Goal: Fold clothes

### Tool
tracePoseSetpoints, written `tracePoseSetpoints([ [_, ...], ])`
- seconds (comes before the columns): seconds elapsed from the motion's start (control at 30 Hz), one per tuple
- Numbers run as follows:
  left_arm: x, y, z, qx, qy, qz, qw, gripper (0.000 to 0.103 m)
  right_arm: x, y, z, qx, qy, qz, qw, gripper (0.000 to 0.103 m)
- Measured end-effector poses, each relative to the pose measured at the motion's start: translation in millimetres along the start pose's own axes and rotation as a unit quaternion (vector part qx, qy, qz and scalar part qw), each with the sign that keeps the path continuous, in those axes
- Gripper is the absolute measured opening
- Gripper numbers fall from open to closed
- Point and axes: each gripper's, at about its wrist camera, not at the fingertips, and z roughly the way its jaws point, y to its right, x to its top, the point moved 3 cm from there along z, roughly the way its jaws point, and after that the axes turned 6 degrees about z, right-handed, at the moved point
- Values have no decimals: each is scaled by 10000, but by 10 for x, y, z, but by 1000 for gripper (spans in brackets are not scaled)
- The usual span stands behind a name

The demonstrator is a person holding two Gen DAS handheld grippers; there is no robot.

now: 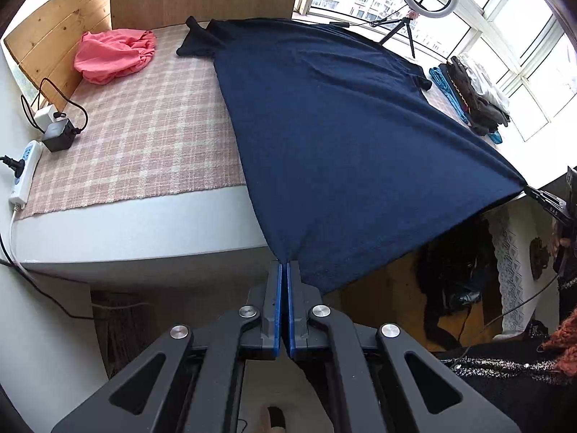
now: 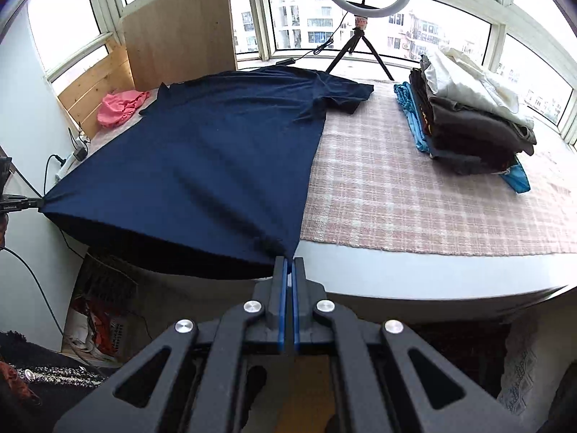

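A navy blue T-shirt (image 1: 324, 126) lies spread on the pink plaid table cover (image 1: 144, 133), sleeves at the far end, its hem pulled off the near table edge. My left gripper (image 1: 287, 263) is shut on the hem's left corner. My right gripper (image 2: 290, 260) is shut on the hem's right corner; the shirt (image 2: 216, 151) stretches taut between both. The right gripper also shows at the right edge of the left wrist view (image 1: 530, 188), and the left gripper shows at the left edge of the right wrist view (image 2: 38, 202).
A crumpled pink garment (image 1: 113, 56) lies at the far left. A stack of folded clothes (image 2: 468, 115) sits on the right. A ring light on a tripod (image 2: 360, 11) stands at the window. A power strip (image 1: 23, 169) and chargers sit on the left edge.
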Motion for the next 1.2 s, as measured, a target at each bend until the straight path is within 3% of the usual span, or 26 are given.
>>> tracePoseSetpoints([
  [0.27, -211, -130, 419, 9, -511, -235, 9984, 2, -498, 83, 1010, 34, -1154, 186, 9931, 2],
  [0.37, -244, -87, 531, -8, -640, -169, 9978, 2, -642, 137, 1074, -42, -1404, 219, 9898, 2],
  [0.57, -266, -84, 448, -141, -496, -219, 9984, 2, -471, 247, 668, 590, -1074, 710, 9899, 2],
  [0.63, -303, -142, 491, -200, -673, -209, 9973, 3, -285, 275, 550, 494, -835, 716, 9927, 7],
  [0.73, -413, -275, 567, 95, -1049, -242, 9941, 5, 123, 392, 562, 569, -553, 1012, 9917, 28],
  [0.8, -467, -405, 482, 202, -1061, -389, 9934, 5, 476, 456, 650, 663, -312, 1234, 9896, 30],
  [0.87, -386, -492, 361, 402, -1005, -493, 9929, 4, 899, 489, 879, 792, -210, 1413, 9866, 44],
  [0.97, 100, -325, 269, 426, -596, 28, 9973, 5, 1560, 516, 1307, 952, -137, 1670, 9813, 44],
  [1.03, 439, -171, 422, 190, -482, 318, 9981, 5, 2002, 443, 1707, 958, -122, 1779, 9793, 47],
  [1.1, 779, -16, 580, -52, -371, 607, 9975, 5, 2333, 559, 2143, 1155, -273, 2145, 9695, 47],
  [1.2, 998, 88, 928, -505, -574, 864, 9933, 7, 2678, 653, 2709, 1295, -505, 2558, 9567, 47],
])
